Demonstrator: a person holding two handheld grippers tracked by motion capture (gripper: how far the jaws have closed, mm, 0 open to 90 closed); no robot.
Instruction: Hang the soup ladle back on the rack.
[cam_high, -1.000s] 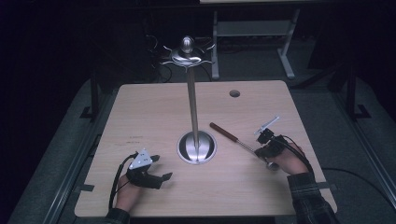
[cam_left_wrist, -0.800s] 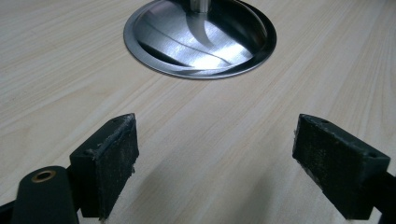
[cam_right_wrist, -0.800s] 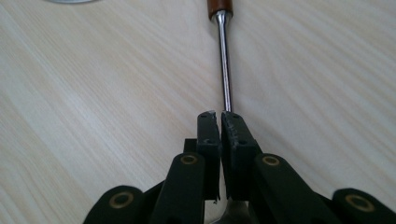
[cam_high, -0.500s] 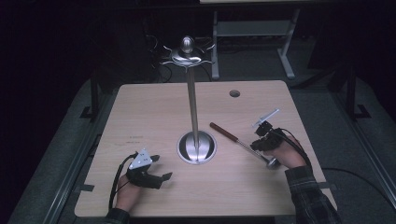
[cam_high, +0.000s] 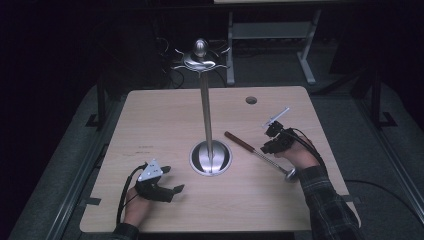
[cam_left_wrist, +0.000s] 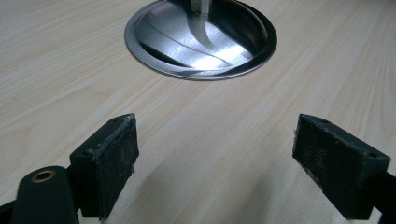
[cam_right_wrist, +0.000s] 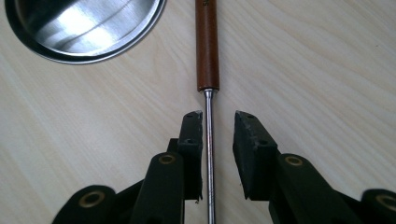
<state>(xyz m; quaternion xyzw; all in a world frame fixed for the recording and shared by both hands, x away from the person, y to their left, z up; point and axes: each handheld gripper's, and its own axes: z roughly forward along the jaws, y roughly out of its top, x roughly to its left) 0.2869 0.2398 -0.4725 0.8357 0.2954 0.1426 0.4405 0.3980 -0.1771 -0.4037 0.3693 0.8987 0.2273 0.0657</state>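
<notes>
Utensil (cam_high: 260, 152), wooden handle plus thin metal shaft, lies flat on counter (cam_high: 165, 115) right of stand base (cam_high: 210, 157), small metal head toward near edge. Right tongs (cam_right_wrist: 218, 122) have just been opening; shaft runs between jaws, beside left pad, not clamped. Left tongs (cam_left_wrist: 215, 156) wide open, nothing between, near stand base. Judgement: utensil light, stiff; polished shaft slippery, may roll. Better hold on wooden handle (cam_right_wrist: 207, 44), thicker and grippier.
</notes>
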